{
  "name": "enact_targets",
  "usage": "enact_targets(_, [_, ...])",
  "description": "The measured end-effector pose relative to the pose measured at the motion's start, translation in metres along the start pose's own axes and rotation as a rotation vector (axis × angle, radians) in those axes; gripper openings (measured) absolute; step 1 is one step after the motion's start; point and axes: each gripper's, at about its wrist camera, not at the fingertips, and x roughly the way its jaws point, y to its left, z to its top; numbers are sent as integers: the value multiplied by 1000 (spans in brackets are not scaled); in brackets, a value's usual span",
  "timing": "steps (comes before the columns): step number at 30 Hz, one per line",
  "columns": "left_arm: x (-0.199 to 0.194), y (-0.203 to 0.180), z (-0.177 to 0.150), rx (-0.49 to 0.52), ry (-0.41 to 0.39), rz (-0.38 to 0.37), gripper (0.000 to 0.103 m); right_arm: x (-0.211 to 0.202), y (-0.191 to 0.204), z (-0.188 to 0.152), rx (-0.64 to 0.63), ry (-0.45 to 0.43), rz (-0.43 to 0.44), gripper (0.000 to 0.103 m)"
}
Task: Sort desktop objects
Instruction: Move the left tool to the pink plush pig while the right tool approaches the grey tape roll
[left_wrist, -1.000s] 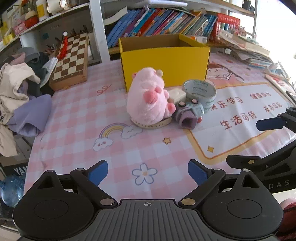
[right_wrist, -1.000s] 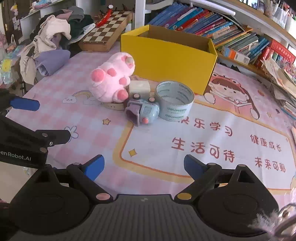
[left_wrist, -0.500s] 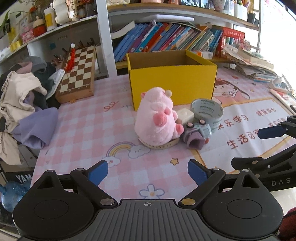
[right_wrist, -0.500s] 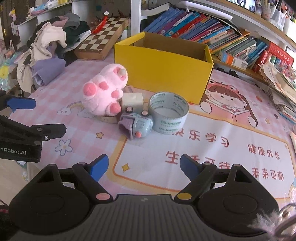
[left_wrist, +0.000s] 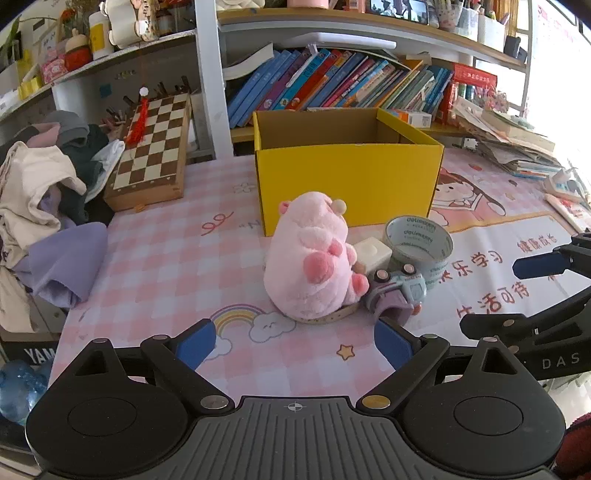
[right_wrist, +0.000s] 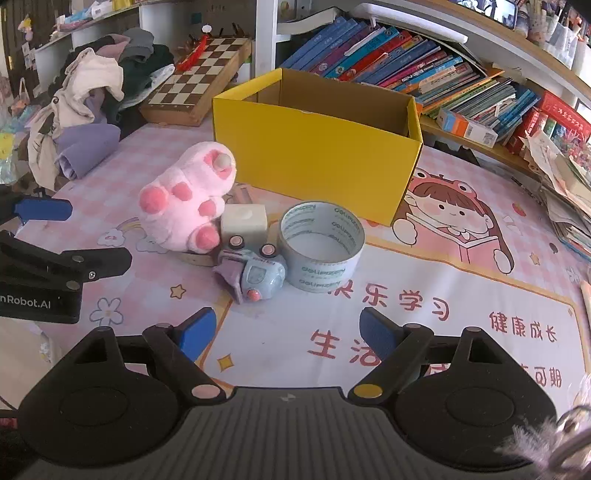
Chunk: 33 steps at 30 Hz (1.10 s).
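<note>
The left claw (left_wrist: 293, 341) is standing wide with nothing between its blue pads, hovering above the pink checked cloth of the desk (left_wrist: 159, 258). The right claw (right_wrist: 286, 334) is also gaping wide and empty; its jaws have just been narrowing a little, with nothing between them. Each claw is showing at the edge of the other's view, both on the near side of the yellow box (right_wrist: 314, 147).

Taking that box as the landmark, the small cluster of things is sitting just in front of it, between it and the claws. Nearest the claws is lying a blue and lilac toy camera (right_wrist: 255, 275), touching the roll of tape (right_wrist: 321, 245), which is standing on its flat side off the box's right front corner. A white cube (right_wrist: 243, 221) is sitting just behind the camera, closer to the box, pressed against the pink plush toy (right_wrist: 188, 195). The plush is resting on a beige strap (left_wrist: 325, 317), in front of the box's left front corner.

The box itself is standing open. Left of it and further back a chessboard (left_wrist: 151, 147) is leaning, with a heap of clothes (left_wrist: 40, 192) further left still. Behind the box a row of books (left_wrist: 332, 88) is filling the shelf
</note>
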Motion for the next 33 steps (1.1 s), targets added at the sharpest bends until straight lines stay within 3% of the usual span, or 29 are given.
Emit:
enact_targets(12, [22, -4, 18, -14, 7, 5, 94, 13, -22, 13, 7, 5, 4, 85])
enact_targets(24, [42, -6, 36, -49, 9, 15, 94, 26, -49, 25, 33, 13, 2, 73])
enact_targets(28, [49, -4, 40, -68, 17, 24, 84, 32, -60, 28, 57, 23, 7, 59])
enact_targets(33, [58, -2, 43, -93, 40, 13, 73, 40, -68, 34, 63, 29, 20, 53])
